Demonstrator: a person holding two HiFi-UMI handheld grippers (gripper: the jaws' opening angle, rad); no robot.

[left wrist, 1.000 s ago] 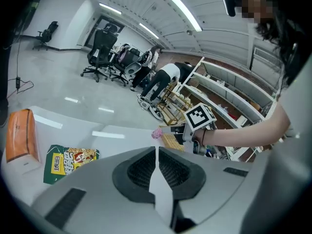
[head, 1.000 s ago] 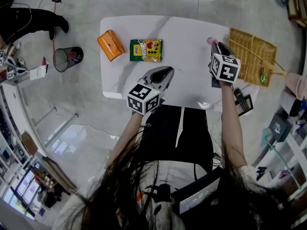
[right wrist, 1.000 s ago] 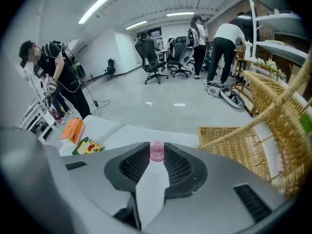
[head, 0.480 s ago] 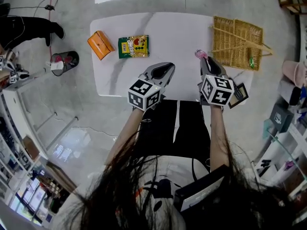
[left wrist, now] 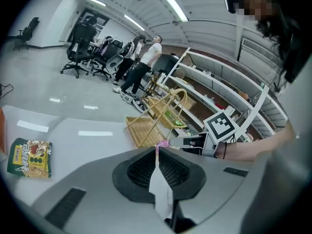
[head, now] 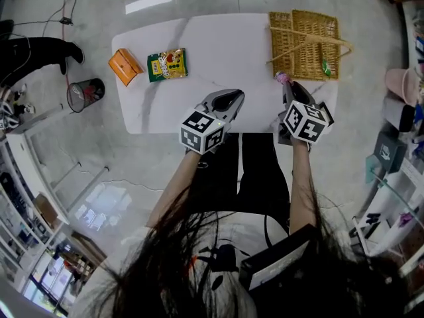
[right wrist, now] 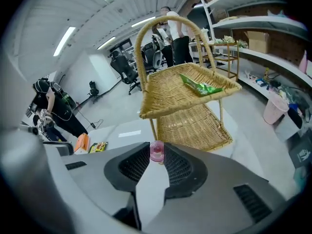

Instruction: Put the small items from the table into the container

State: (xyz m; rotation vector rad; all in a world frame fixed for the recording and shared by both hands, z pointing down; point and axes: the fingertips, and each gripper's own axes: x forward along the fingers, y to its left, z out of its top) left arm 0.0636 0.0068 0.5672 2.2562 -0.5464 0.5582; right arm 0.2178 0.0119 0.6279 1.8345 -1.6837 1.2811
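A wicker basket [head: 305, 35] with a handle stands on the far right of the white table [head: 218, 52]; a green packet [head: 326, 67] lies in it. My right gripper [head: 286, 81] is shut on a small pink item [head: 282, 77], held just before the basket's near left corner. In the right gripper view the pink item [right wrist: 157, 151] sits between the jaw tips, with the basket [right wrist: 190, 96] close ahead. My left gripper [head: 225, 100] hovers at the table's front edge, shut and empty [left wrist: 157, 149]. An orange pouch [head: 124, 66] and a snack packet [head: 167, 65] lie at the far left.
A black mesh bin [head: 85, 93] stands on the floor left of the table, beside a person's dark legs [head: 33, 48]. Shelving and boxes [head: 391, 158] line the right side. Office chairs [left wrist: 85, 48] and people stand far behind the table.
My right gripper has carried the pink item to the basket's near left corner. The left gripper has shifted right along the front edge. The head view has shifted, bringing the basket nearer the middle.
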